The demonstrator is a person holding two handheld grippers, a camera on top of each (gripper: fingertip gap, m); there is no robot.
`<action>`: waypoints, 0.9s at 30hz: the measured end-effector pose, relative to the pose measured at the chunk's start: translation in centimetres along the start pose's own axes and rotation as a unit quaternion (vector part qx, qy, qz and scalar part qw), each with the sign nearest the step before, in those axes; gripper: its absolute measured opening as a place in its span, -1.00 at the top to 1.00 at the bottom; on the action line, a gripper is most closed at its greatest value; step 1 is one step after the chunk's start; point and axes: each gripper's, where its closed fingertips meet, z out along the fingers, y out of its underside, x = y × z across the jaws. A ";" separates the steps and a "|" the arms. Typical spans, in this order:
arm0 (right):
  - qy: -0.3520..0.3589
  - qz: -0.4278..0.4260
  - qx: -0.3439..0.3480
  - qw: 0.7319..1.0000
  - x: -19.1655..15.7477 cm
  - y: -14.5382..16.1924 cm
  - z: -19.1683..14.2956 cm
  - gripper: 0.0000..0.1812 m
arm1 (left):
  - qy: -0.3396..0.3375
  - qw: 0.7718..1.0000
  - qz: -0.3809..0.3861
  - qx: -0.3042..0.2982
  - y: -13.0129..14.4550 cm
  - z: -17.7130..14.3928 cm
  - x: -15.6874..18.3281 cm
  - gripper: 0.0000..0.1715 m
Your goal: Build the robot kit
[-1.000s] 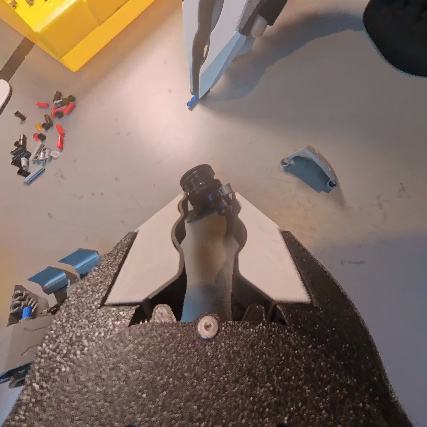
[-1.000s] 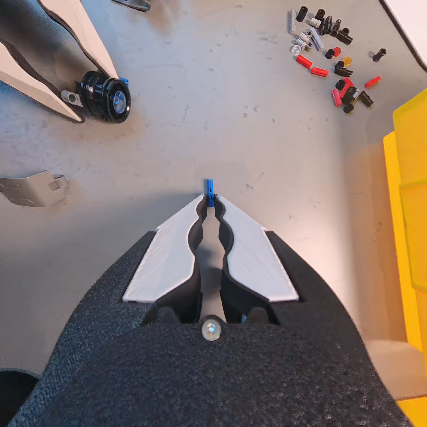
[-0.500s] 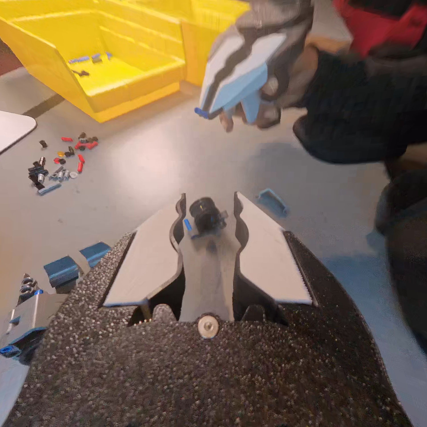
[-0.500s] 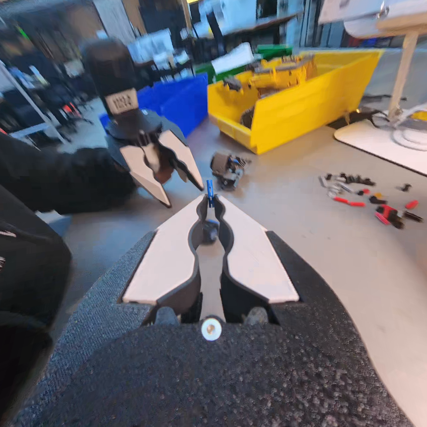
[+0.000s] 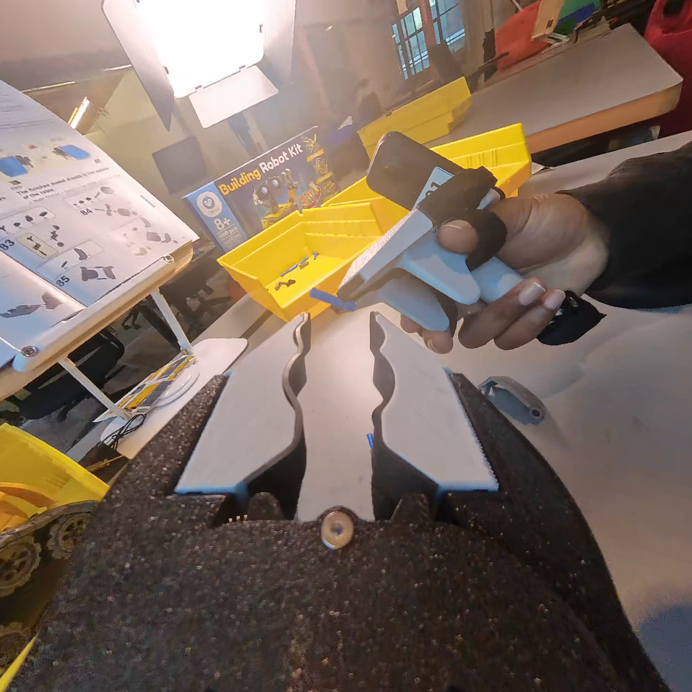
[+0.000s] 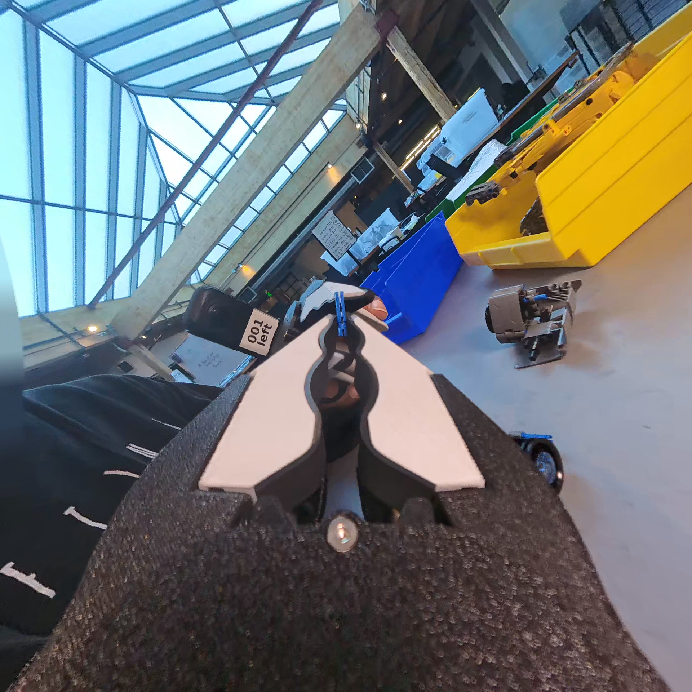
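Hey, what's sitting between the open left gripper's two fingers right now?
Nothing is held there: in the left wrist view, the left gripper frames only bare grey tabletop. The small blue plastic pin is pinched by the right gripper.

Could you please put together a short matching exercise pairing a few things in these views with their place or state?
1. left gripper
2. right gripper
3. blue pin
4. black wheel

a. lying on the grey table
b. pinched at closed jaw tips
c. jaws apart, empty
d. jaws closed on a small part

Pairs: 1-c, 2-d, 3-b, 4-a
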 end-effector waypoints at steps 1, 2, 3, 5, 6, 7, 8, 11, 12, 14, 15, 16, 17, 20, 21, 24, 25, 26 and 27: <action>0.003 -0.001 -0.008 1.000 0.1 0.3 0.1 0.95 | 0.000 1.000 0.006 -0.002 0.1 0.0 0.1 0.68; 0.003 -0.002 -0.013 1.000 0.1 0.6 0.2 0.94 | 0.001 1.000 0.012 -0.005 0.2 0.0 0.2 0.71; 0.001 0.002 -0.015 1.000 0.1 0.7 0.2 0.94 | 0.002 1.000 0.018 -0.011 0.4 0.1 0.3 0.74; -0.006 0.013 -0.028 1.000 0.1 1.3 0.3 0.94 | 0.007 0.999 0.028 -0.018 0.7 0.1 0.6 0.81; -0.006 0.014 -0.032 0.999 0.1 1.5 0.4 0.94 | 0.007 0.999 0.031 -0.018 0.8 0.0 0.7 0.83; -0.004 0.016 -0.034 0.999 0.2 1.6 0.4 0.94 | 0.008 0.999 0.032 -0.021 0.9 0.0 0.8 0.83; -0.003 0.017 -0.037 0.999 0.3 1.6 0.3 0.94 | 0.011 0.999 0.031 -0.023 1.0 0.0 0.8 0.83; -0.003 0.029 -0.030 0.999 0.5 1.4 0.2 0.94 | 0.011 0.999 0.033 -0.023 1.1 0.0 0.8 0.88; -0.003 0.034 -0.026 0.999 0.6 1.3 0.1 0.94 | 0.009 0.999 0.034 -0.024 1.1 -0.1 0.7 0.89; -0.004 0.040 -0.021 0.999 0.7 1.1 -0.1 0.94 | 0.007 0.999 0.032 -0.022 1.0 -0.2 0.5 0.91; -0.005 0.042 -0.020 0.999 0.7 1.1 -0.1 0.94 | 0.007 0.999 0.030 -0.020 1.0 -0.2 0.5 0.92; -0.005 0.044 -0.020 0.999 0.8 1.1 -0.2 0.95 | 0.008 0.999 0.029 -0.020 1.0 -0.2 0.5 0.93; -0.006 0.044 -0.020 0.999 0.8 1.1 -0.2 0.95 | 0.008 0.999 0.030 -0.020 1.0 -0.2 0.5 0.93; -0.001 0.040 -0.023 0.999 1.0 1.2 -0.3 0.95 | 0.007 0.999 0.036 -0.015 0.8 -0.3 0.5 0.90; 0.001 0.039 -0.024 0.999 1.1 1.2 -0.3 0.95 | 0.007 0.999 0.039 -0.012 0.7 -0.4 0.6 0.89; 0.008 0.035 -0.028 0.999 1.4 1.3 -0.4 0.95 | 0.009 0.998 0.050 -0.026 1.0 -0.3 0.7 0.95; 0.009 0.032 -0.030 0.999 1.4 1.4 -0.4 0.95 | 0.012 0.998 0.050 -0.030 1.1 -0.3 0.7 0.95; 0.008 0.030 -0.033 0.999 1.4 1.5 -0.4 0.95 | 0.018 0.998 0.046 -0.032 1.1 -0.4 0.7 0.96; 0.005 0.031 -0.036 0.999 1.3 1.5 -0.4 0.94 | 0.025 0.998 0.037 -0.032 1.1 -0.5 0.8 0.96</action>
